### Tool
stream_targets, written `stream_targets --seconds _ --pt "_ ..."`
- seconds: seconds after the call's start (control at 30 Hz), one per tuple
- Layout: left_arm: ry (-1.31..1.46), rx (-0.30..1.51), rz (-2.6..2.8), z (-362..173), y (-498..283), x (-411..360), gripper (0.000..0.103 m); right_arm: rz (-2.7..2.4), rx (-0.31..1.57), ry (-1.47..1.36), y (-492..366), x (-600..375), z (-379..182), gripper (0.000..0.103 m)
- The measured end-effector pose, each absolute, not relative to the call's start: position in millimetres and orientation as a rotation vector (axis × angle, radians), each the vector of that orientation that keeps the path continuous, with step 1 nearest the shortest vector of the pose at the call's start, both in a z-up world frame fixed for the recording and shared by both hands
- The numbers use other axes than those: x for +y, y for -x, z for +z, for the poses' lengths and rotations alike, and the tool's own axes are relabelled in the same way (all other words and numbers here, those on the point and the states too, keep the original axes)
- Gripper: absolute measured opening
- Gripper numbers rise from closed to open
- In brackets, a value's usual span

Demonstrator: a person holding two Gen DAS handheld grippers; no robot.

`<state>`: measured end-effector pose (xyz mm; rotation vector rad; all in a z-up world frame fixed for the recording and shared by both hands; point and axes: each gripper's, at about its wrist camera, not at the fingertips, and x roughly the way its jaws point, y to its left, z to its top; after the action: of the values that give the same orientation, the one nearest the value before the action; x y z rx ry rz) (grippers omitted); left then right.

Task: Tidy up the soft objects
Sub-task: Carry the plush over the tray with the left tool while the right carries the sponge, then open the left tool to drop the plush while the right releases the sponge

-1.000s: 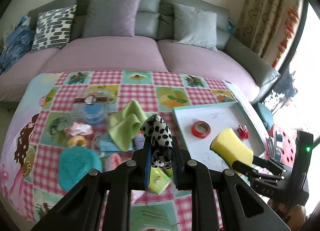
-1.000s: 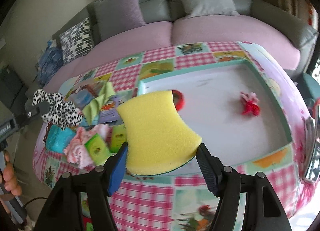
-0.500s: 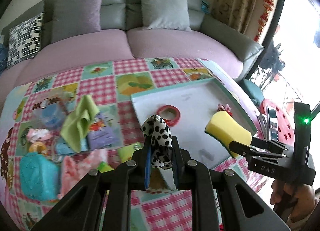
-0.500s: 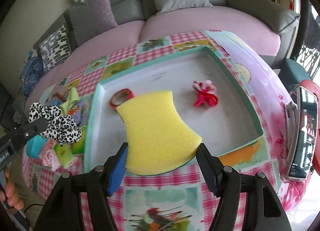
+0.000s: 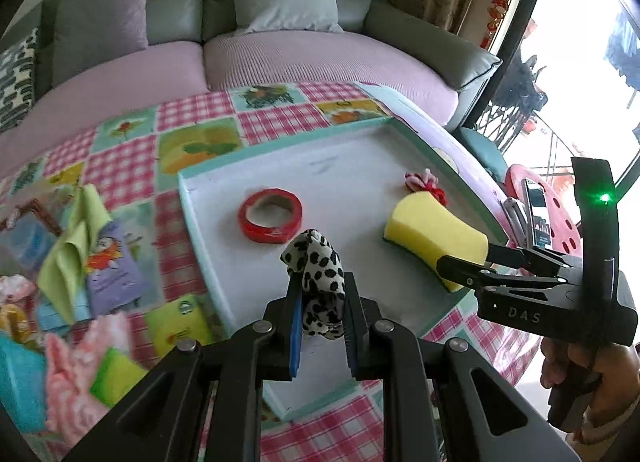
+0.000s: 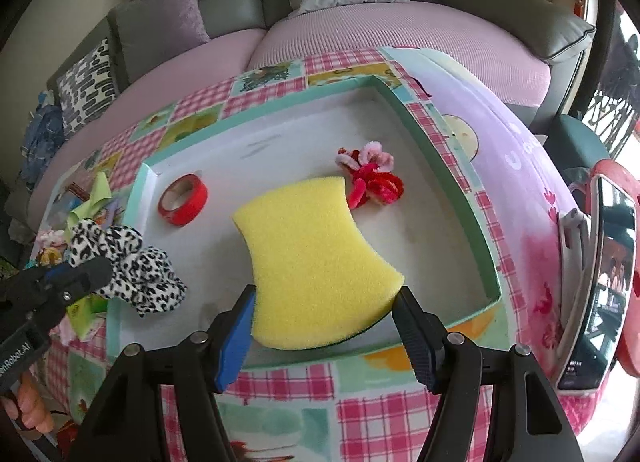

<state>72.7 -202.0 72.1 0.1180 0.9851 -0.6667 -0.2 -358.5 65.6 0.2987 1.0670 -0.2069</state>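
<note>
left gripper [image 5: 320,294] clamped on a spotted scrunchie [image 5: 318,282], jaws nearly together with the black-and-white fabric bunched between them and sticking up past the tips. held above the near left part of the tray [image 5: 208,230], just in front of the red tape roll [image 5: 270,215]. seen from the right wrist too, scrunchie [image 6: 128,262] hanging over the tray's left edge.

right gripper [image 6: 324,310] closed on a yellow sponge [image 6: 316,262], jaws set wide at the sponge's width, gripping its two lower corners; a dark green layer showing along the underside. sponge poised over the tray's middle, flat side up, apart from the white floor below. from the left wrist, sponge [image 5: 434,238] up in the air at the tray's right side, near a pink and red pipe-cleaner bundle [image 6: 370,178] lying on the tray floor.

outside the tray, on the checked cloth [image 5: 196,118] to the left: green cloth [image 5: 68,258], pink fabric [image 5: 76,374], teal item [image 5: 16,386], green packet [image 5: 182,322]. sofa [image 5: 280,54] behind with grey cushions.
</note>
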Motion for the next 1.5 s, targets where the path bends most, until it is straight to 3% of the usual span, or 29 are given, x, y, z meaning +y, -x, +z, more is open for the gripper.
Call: stream_targets --seconds 0.83,0.93,1.0,1.03,1.23,1.37,1.43,1.5 --pt "-0.181 1.081 -0.557 37.7 -99.8 -202.6 0.020 -0.219 1.106 -0.242 -17.4 -358.1 53.9 0.071" --pt "-0.185 1.086 -0.556 40.8 -99.0 -201.6 0.030 -0.222 1.107 -0.239 -18.0 -357.7 56.0 0.071" --pt "-0.185 1.082 -0.556 45.0 -97.9 -200.2 0.046 -0.225 1.106 -0.236 -17.0 -357.6 58.4 0.071" --pt "-0.185 1.078 -0.555 47.6 -96.9 -199.4 0.048 -0.224 1.107 -0.237 -16.7 -357.4 59.4 0.072" --pt "-0.189 1.057 -0.531 64.1 -87.9 -188.1 0.050 -0.231 1.106 -0.225 -13.5 -354.0 66.9 0.078" --pt "-0.183 1.044 -0.487 73.4 -83.7 -175.2 0.052 -0.235 1.101 -0.205 -8.9 -349.5 73.9 0.089" --pt "-0.185 1.034 -0.461 76.9 -81.8 -168.6 0.059 -0.237 1.101 -0.201 -6.7 -347.9 76.8 0.091" --pt "-0.181 1.024 -0.427 79.8 -80.7 -160.6 0.079 -0.234 1.098 -0.202 -4.2 -345.4 79.7 0.103"
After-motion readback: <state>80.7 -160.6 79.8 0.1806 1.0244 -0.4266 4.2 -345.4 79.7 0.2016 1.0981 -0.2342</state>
